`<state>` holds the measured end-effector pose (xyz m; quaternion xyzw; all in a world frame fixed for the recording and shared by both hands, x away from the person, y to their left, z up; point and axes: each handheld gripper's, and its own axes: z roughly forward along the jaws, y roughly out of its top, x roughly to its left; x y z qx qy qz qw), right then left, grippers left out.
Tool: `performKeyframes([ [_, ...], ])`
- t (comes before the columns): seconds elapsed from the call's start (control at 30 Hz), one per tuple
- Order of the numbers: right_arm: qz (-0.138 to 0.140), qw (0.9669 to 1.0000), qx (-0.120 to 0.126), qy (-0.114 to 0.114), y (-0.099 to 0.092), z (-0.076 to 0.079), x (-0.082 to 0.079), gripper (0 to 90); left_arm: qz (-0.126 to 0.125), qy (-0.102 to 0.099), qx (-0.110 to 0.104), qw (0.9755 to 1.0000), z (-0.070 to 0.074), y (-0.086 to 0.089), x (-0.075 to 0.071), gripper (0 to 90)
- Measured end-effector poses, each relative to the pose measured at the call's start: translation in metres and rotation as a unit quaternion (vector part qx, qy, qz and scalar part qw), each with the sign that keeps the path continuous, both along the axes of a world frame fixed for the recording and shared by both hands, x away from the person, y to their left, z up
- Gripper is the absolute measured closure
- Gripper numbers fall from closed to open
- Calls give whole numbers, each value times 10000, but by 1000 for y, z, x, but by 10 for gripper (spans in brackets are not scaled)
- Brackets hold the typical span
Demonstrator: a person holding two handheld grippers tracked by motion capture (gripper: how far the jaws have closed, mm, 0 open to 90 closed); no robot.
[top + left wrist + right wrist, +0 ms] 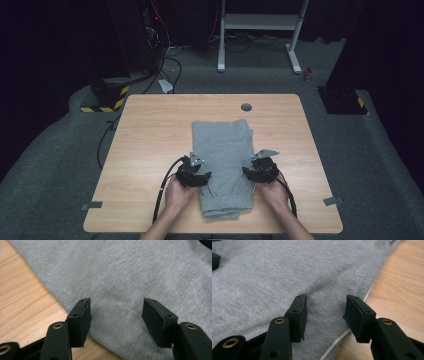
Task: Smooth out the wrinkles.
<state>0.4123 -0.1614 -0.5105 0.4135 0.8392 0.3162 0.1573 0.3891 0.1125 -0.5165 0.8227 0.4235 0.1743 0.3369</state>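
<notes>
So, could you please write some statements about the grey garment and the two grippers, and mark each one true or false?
1. The grey garment lies folded on the wooden table. True.
2. The left gripper is shut on the cloth. False: its jaws stand open above it.
3. The right gripper is at the garment's edge, near bare wood. True.
4. The garment is red. False: it is grey.
5. The grippers work at opposite sides of the garment. True.
</notes>
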Motion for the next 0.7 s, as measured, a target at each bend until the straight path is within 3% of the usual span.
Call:
performKeyframes([
  [0.13, -27, 10000, -80, -14, 3, 1, 10, 505, 95, 4, -3, 10000, 0, -2, 3, 403],
  [0.23, -38, 9999, -135, -55, 4, 1, 17, 493, 88, 79, 114, 9999, 3, -5, 10, 402],
  [0.37, -104, 9997, -189, -61, 5, 2, 26, 471, 153, 179, 82, 9997, 4, -6, 19, 400],
  [0.47, -103, 9999, -98, 96, 3, 4, 30, 480, 160, 226, 91, 9996, 7, -7, 24, 392],
  [0.57, -230, 9992, 248, 203, -4, 10, 28, 504, 294, 200, -199, 9992, 11, 0, 26, 390],
  [0.7, -580, 9971, 421, 239, -17, 11, 30, 508, 568, 272, -445, 9970, 13, 16, 33, 388],
])
